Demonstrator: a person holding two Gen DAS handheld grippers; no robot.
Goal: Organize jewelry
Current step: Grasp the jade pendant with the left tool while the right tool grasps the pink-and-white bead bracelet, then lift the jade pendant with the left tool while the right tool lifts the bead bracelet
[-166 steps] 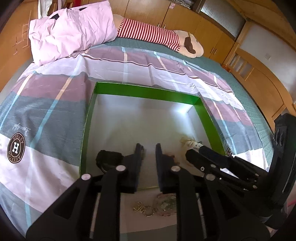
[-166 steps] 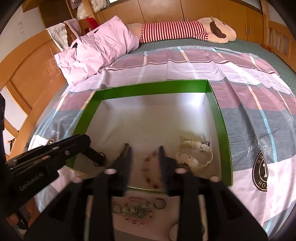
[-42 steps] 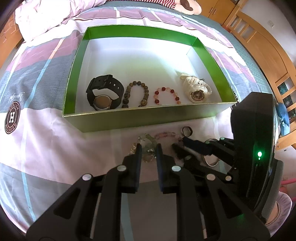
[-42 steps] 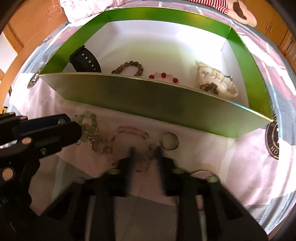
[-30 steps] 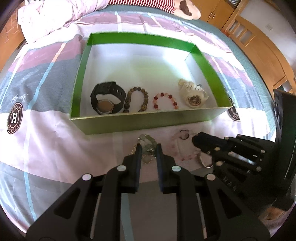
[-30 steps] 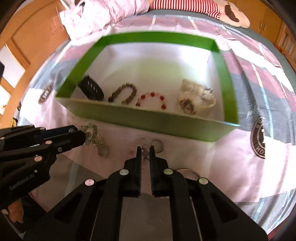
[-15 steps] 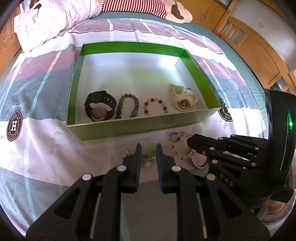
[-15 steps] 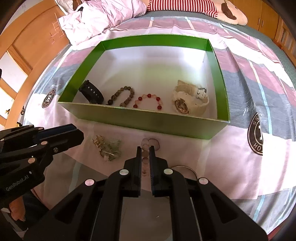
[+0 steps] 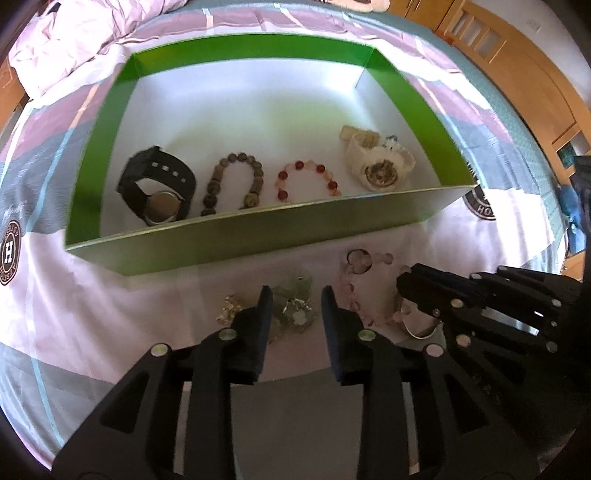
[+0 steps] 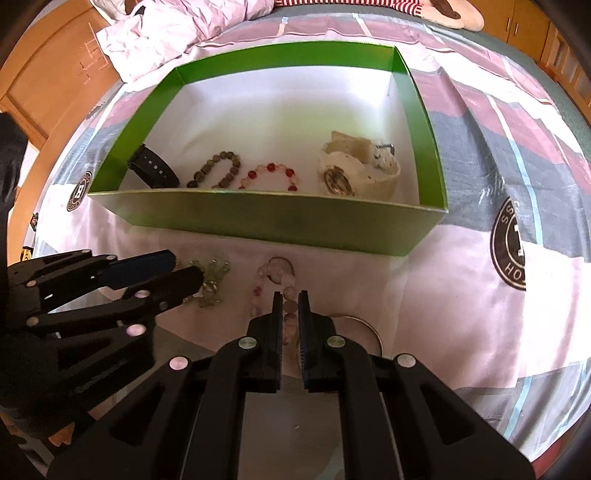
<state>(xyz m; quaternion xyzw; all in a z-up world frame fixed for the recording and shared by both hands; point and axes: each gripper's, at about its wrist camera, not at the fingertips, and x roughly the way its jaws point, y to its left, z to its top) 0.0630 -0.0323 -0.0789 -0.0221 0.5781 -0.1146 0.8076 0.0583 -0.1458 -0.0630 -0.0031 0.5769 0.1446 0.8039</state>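
Observation:
A green box (image 9: 258, 242) (image 10: 280, 218) with a white floor lies on the bed. It holds a black watch (image 9: 157, 184), a brown bead bracelet (image 9: 236, 184), a red bead bracelet (image 9: 306, 181) and a white watch (image 9: 376, 166). In front of it lie a pale green bracelet (image 9: 295, 302) (image 10: 210, 280), a pink bead bracelet (image 9: 351, 288) (image 10: 280, 280), a ring (image 10: 281, 268) and a silver bangle (image 10: 364, 325). My left gripper (image 9: 295, 295) is open around the green bracelet. My right gripper (image 10: 290, 301) is shut on the pink bracelet's beads.
The plaid bedsheet (image 10: 517, 184) surrounds the box. A pink pillow (image 10: 177, 26) and a striped plush toy (image 10: 424, 11) lie at the far end. Wooden cabinets (image 9: 517, 55) stand on the right.
My left gripper's jaws have opened and moved down over the green bracelet. My right gripper has dropped closer to the sheet, its jaws still pinching the pink beads.

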